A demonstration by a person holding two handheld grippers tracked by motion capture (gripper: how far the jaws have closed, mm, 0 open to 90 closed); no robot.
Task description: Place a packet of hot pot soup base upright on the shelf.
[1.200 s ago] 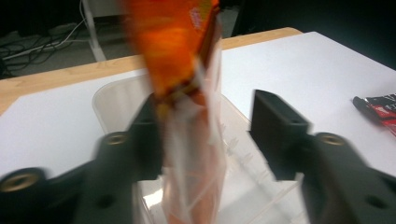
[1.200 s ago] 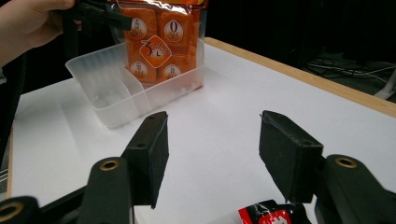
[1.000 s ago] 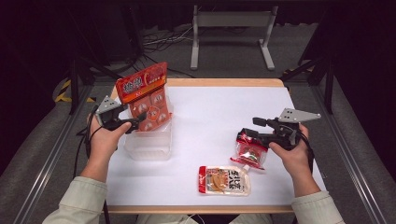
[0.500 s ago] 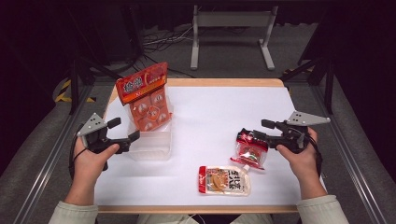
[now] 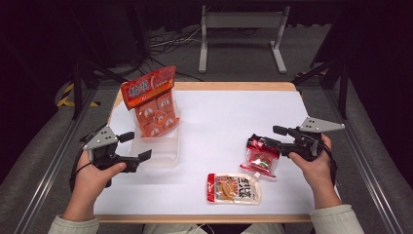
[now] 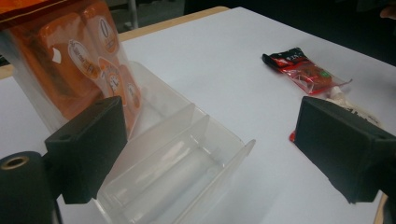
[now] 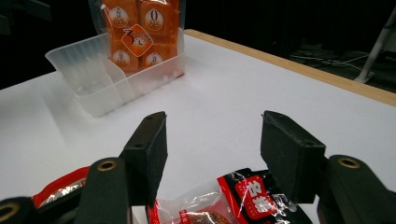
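Note:
An orange multi-pack bag stands upright in the far end of a clear divided tray at the table's left. My left gripper hovers open at the tray's near left corner, touching nothing; in the left gripper view the tray lies between and beyond the wide black jaws. My right gripper is open over the top end of a small red snack packet that lies flat. The right gripper view has that packet under the spread jaws. A flat pouch rests near the front edge.
The white table top has a wooden rim. Dark floor, rails and a metal stand lie beyond the far edge. In the right gripper view the tray and orange bag stand far across the table.
My left gripper has drawn back from the orange bag towards the near left, leaving the bag standing in the tray. The right hand has stayed by the red packet.

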